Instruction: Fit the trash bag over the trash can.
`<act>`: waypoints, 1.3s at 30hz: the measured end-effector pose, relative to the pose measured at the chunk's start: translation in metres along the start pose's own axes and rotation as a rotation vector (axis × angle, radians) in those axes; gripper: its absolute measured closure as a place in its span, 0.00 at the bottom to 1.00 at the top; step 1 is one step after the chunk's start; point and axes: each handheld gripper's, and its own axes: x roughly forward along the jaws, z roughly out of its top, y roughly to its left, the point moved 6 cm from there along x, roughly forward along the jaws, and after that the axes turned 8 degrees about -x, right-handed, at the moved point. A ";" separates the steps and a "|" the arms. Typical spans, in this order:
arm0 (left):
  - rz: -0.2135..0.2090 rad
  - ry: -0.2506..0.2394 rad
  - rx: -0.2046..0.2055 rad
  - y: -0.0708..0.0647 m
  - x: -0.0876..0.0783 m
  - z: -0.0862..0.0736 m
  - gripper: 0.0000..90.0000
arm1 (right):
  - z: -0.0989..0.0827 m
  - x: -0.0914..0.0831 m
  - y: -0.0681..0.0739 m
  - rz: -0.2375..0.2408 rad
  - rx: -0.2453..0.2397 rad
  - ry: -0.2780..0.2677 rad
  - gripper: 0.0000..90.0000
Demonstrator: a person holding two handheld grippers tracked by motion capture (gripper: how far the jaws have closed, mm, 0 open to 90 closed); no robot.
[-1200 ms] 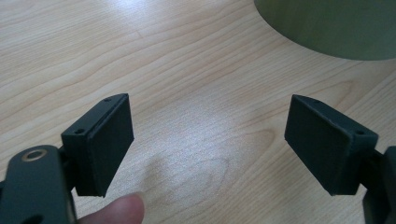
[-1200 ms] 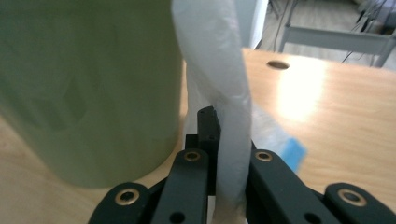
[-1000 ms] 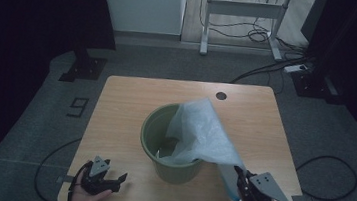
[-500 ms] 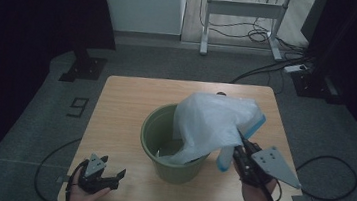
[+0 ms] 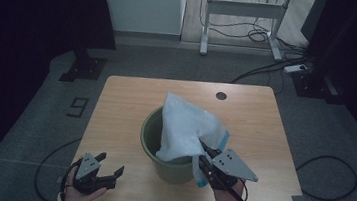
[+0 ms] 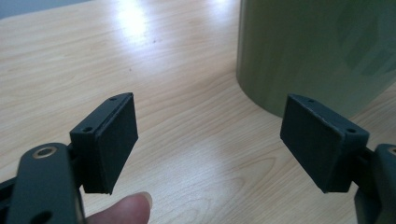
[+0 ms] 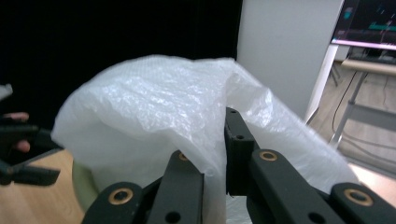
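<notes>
A white translucent plastic bag (image 5: 188,126) hangs over the right side of an olive-green bin (image 5: 150,133) standing mid-table. My right gripper (image 5: 202,157) is at the bin's near right rim, raised. A fold of the bag (image 7: 154,107) is pinched between its jaws, which have just been opening slightly. In the right gripper view the right gripper (image 7: 210,140) still has plastic pressed between its pads. My left gripper (image 5: 111,164) hovers over the table's front left corner. Seen in its own view, the left gripper (image 6: 210,126) stands open and empty, with the bin wall (image 6: 317,46) to its right.
The wooden table (image 5: 127,95) has a round cable hole (image 5: 221,95) near its far edge. Cables trail across the grey floor on both sides. A white cabinet (image 5: 141,3) and a desk frame (image 5: 243,17) stand beyond the table.
My right gripper rose and moved left toward the bin, carrying the bag's edge. The bag, earlier stretched toward the front right, now bunches over the bin. The left gripper lifted a little.
</notes>
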 end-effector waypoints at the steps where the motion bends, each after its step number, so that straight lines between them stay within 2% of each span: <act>1: 0.000 0.000 0.000 0.000 0.000 0.000 0.20 | 0.000 0.000 0.000 0.000 0.000 0.000 0.94; 3: -0.010 -0.014 0.018 -0.007 -0.005 0.007 0.20 | -0.008 -0.001 0.002 0.007 0.014 0.020 0.94; 9: -0.032 -0.041 0.030 -0.023 -0.014 0.017 0.21 | -0.018 0.001 0.001 0.015 0.039 0.040 0.94; 16: -0.058 -0.075 0.009 -0.035 -0.022 0.028 0.24 | -0.015 0.003 0.000 0.023 0.051 0.029 0.93; 17: -0.062 -0.096 0.002 -0.040 -0.025 0.033 0.24 | -0.013 0.004 0.000 0.025 0.049 0.026 0.93; 18: -0.062 -0.096 0.002 -0.040 -0.025 0.033 0.24 | -0.013 0.004 0.000 0.025 0.049 0.026 0.93; 19: -0.076 -0.119 0.001 -0.047 -0.029 0.040 0.24 | -0.011 0.005 -0.001 0.027 0.043 0.026 0.93; 20: -0.076 -0.119 0.001 -0.047 -0.029 0.040 0.24 | -0.011 0.005 -0.001 0.027 0.043 0.026 0.93; 21: -0.088 -0.149 0.010 -0.056 -0.032 0.048 0.24 | -0.009 0.005 -0.001 0.028 0.041 0.027 0.93; 22: -0.088 -0.149 0.010 -0.056 -0.032 0.048 0.24 | -0.009 0.005 -0.001 0.028 0.041 0.027 0.93; 23: -0.099 -0.186 0.013 -0.065 -0.034 0.057 0.24 | -0.006 0.006 -0.002 0.028 0.038 0.029 0.93; 24: -0.099 -0.186 0.013 -0.065 -0.034 0.057 0.23 | -0.006 0.006 -0.002 0.028 0.038 0.029 0.93; 25: -0.110 -0.219 0.025 -0.073 -0.035 0.065 0.23 | -0.004 0.008 -0.002 0.029 0.037 0.029 0.93; 27: -0.117 -0.237 0.049 -0.081 -0.034 0.072 0.23 | -0.001 0.008 -0.002 0.033 0.039 0.029 0.93; 28: -0.117 -0.237 0.049 -0.081 -0.034 0.072 0.23 | -0.001 0.008 -0.002 0.033 0.039 0.029 0.93; 32: -0.147 -0.267 0.076 -0.098 -0.030 0.083 0.23 | 0.007 0.011 -0.001 0.036 0.036 0.022 0.93; 34: -0.155 -0.266 0.081 -0.101 -0.028 0.085 0.23 | 0.008 0.012 0.000 0.039 0.031 0.026 0.93; 35: -0.167 -0.261 0.096 -0.108 -0.025 0.087 0.23 | 0.008 0.013 0.000 0.039 0.031 0.027 0.93; 39: -0.159 -0.257 0.116 -0.119 -0.016 0.092 0.26 | 0.009 0.015 0.002 0.046 0.034 0.032 0.93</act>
